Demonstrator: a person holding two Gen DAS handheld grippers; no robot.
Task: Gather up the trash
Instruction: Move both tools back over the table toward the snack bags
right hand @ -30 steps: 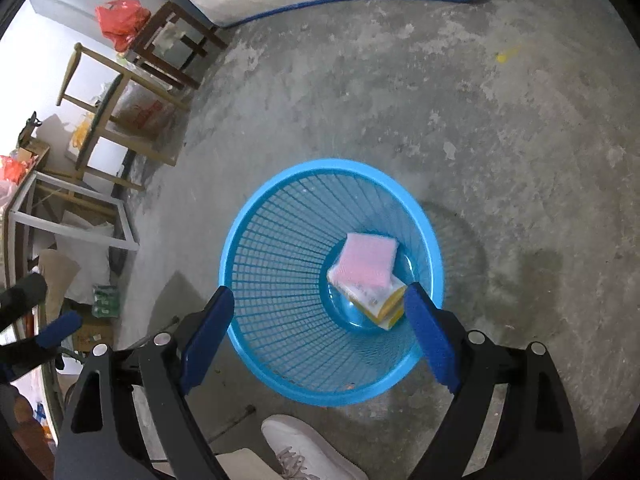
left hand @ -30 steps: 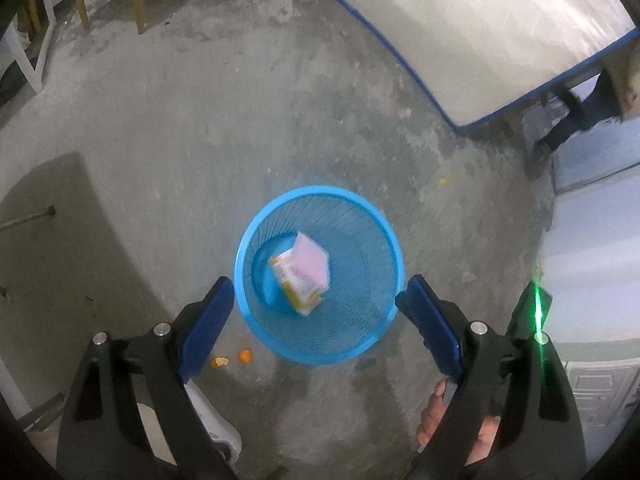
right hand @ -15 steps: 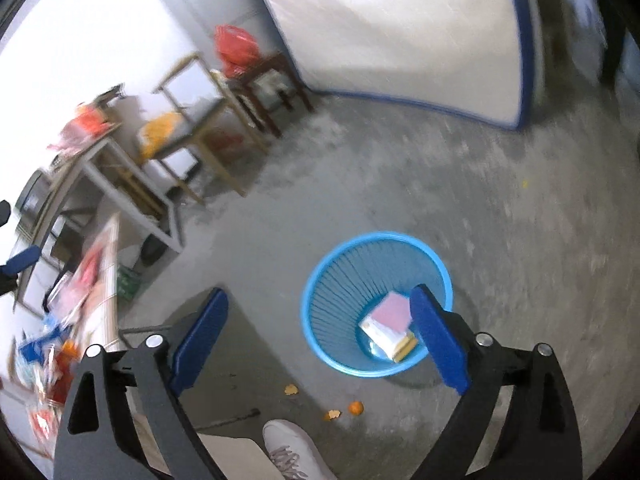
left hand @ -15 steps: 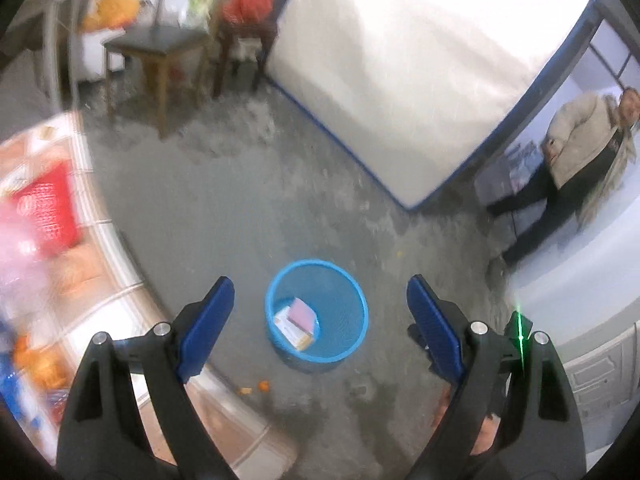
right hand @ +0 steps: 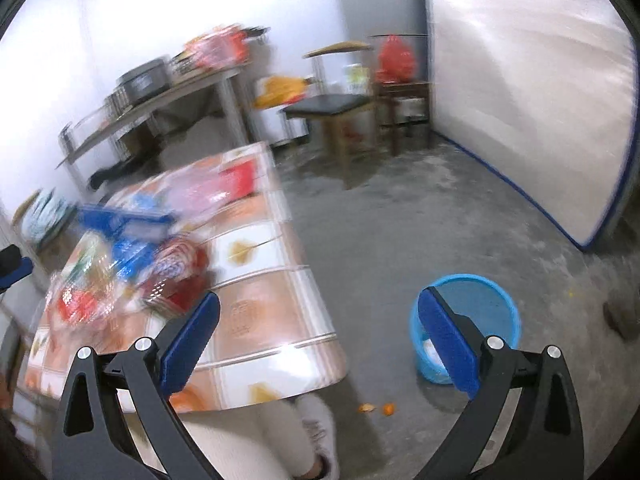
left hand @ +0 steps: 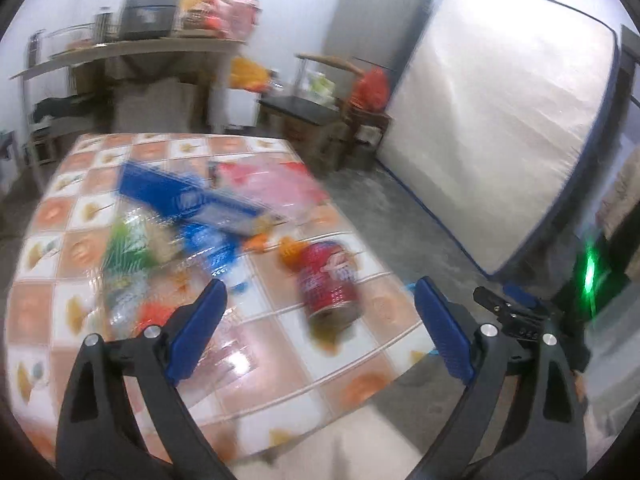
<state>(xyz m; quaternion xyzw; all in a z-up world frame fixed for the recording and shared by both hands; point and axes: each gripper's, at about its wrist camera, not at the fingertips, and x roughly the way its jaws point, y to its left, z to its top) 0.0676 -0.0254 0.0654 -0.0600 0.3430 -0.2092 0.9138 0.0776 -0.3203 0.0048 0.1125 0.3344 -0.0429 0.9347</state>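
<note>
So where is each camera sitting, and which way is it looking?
Left wrist view: sits on the left gripper, looking down and forward at the tiled table with a red can and wrappers; its blue fingers show, wide open, empty.
Right wrist view: sits on the right gripper, facing the table's end, the floor and the blue basket; its open fingers and the person's pale trouser leg show.
Both share the table, the can, the upright mattress and the chair.
</note>
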